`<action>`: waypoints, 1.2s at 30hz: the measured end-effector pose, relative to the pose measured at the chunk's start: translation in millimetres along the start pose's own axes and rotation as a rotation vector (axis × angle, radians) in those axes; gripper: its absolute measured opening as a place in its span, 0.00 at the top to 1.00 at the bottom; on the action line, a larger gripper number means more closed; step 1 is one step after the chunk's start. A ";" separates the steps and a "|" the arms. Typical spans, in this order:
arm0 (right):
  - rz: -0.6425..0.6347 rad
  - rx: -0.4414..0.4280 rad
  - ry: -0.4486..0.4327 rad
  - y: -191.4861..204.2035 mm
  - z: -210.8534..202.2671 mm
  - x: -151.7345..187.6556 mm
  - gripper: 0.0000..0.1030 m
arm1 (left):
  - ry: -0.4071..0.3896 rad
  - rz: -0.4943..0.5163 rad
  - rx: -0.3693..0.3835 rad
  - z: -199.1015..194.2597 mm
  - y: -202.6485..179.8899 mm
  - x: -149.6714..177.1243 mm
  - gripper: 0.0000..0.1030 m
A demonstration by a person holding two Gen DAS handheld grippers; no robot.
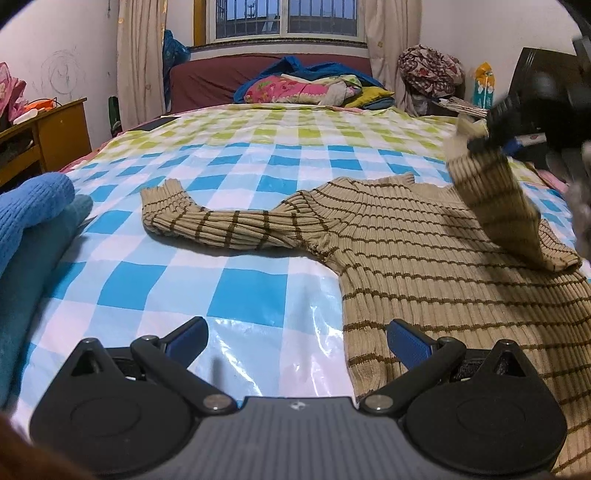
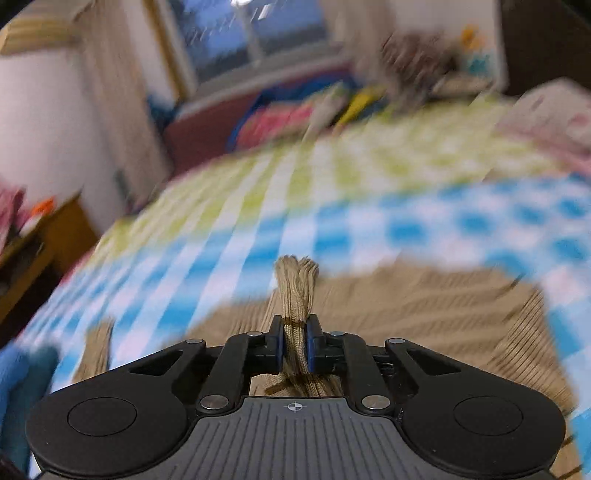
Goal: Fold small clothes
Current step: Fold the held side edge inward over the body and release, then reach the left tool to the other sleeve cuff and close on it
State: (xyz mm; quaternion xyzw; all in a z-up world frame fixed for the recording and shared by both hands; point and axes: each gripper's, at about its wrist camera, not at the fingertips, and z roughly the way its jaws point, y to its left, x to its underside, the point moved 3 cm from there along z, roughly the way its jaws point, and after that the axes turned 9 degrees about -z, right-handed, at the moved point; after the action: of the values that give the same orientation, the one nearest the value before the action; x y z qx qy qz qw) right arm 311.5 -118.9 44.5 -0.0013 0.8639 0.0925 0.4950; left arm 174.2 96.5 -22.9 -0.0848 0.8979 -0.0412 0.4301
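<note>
You are in a home bedroom: a bed (image 1: 258, 155) under a checked plastic cover, bedding (image 1: 314, 88) heaped by the maroon headboard (image 1: 207, 79), a curtained, barred window (image 1: 284, 18), and a wooden cabinet (image 1: 55, 129) against the scribbled wall (image 1: 59, 70).

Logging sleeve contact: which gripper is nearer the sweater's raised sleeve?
Right. The right gripper is clamped on the raised sleeve; the left gripper hovers open by the sweater's hem, apart from it.

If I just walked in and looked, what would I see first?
Probably the tan striped sweater, lying flat on the blue and white checked sheet with one sleeve stretched out sideways. The right hand-held gripper pinches its other sleeve and lifts it above the sweater. The left hand-held gripper waits open by the hem.
</note>
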 end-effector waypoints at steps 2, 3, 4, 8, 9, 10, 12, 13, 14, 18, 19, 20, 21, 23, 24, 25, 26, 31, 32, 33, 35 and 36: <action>-0.012 0.002 -0.012 15.4 3.8 -1.6 0.86 | 0.006 -0.001 -0.001 0.7 -0.1 0.1 0.00; -0.057 -0.018 0.016 29.8 11.2 1.5 0.83 | 0.009 0.001 -0.002 1.2 -0.1 0.1 0.00; -0.090 -0.048 0.053 40.3 17.4 5.9 0.83 | 0.010 0.003 -0.004 1.1 -0.3 0.4 0.00; -0.082 -0.204 0.164 59.2 23.2 29.1 0.79 | 0.006 0.014 0.002 -1.7 -1.7 1.7 0.00; -0.075 -0.228 0.178 58.4 19.9 33.0 0.79 | 0.005 0.017 0.005 -2.5 -2.4 1.8 0.00; -0.078 -0.236 0.186 57.5 15.8 36.0 0.79 | 0.003 0.020 0.008 -3.3 -3.1 2.0 0.00; -0.095 -0.223 0.182 48.7 5.8 36.7 0.79 | 0.000 0.024 0.010 -4.8 -4.2 2.3 0.00; -0.099 -0.212 0.175 41.6 -0.1 36.0 0.79 | -0.001 0.024 0.012 -5.2 -4.7 2.3 0.00; -0.100 -0.194 0.166 31.2 -6.5 35.4 0.79 | -0.002 0.023 0.013 -5.4 -5.3 2.3 0.00; -0.122 -0.051 0.155 -14.2 -21.4 42.2 0.79 | 0.000 0.026 0.009 -4.0 -7.9 2.9 0.00; -0.130 -0.006 0.165 -23.3 -20.7 47.1 0.79 | 0.002 0.030 0.007 -3.4 -8.8 3.4 0.00; -0.148 0.043 0.174 -34.5 -19.6 52.7 0.79 | 0.002 0.032 0.004 -3.1 -9.2 4.0 0.00; -0.163 0.081 0.188 -44.5 -17.2 57.9 0.79 | 0.002 0.033 0.000 -2.6 -9.8 4.8 0.00; -0.163 0.150 0.241 -64.6 -10.9 68.5 0.79 | 0.005 0.039 -0.006 -1.6 -11.1 6.1 0.00; -0.146 0.174 0.256 -75.0 -10.1 73.4 0.79 | 0.004 0.045 -0.008 -1.5 -11.8 6.7 0.00; -0.129 0.165 0.248 -80.7 -12.8 76.0 0.81 | 0.001 0.048 -0.012 -1.5 -12.4 7.2 0.00; -0.120 0.162 0.241 -84.6 -15.7 76.1 0.86 | -0.001 0.049 -0.015 -1.5 -12.8 7.6 0.00; -0.117 0.174 0.206 -96.9 -29.8 69.7 0.84 | -0.014 0.061 -0.032 0.7 -17.0 4.4 0.00; -0.103 0.161 0.197 -98.7 -30.9 68.3 0.83 | -0.021 0.061 -0.036 1.6 -18.0 1.7 0.00; -0.098 0.153 0.189 -99.0 -29.7 66.7 0.83 | -0.027 0.060 -0.037 3.1 -19.4 -1.9 0.00; -0.112 0.179 0.185 -103.5 -26.8 68.3 0.83 | -0.042 0.060 -0.040 7.5 -24.8 -10.5 0.00; -0.113 0.199 0.193 -107.0 -23.5 70.1 0.83 | -0.051 0.067 -0.045 11.4 -30.2 -16.6 0.00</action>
State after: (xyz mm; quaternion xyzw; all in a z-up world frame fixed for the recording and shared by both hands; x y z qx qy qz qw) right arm 265.7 -221.6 -20.9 -0.0097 0.9109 -0.0222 0.4120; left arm 196.8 69.8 -13.0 -0.0651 0.8896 -0.0044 0.4520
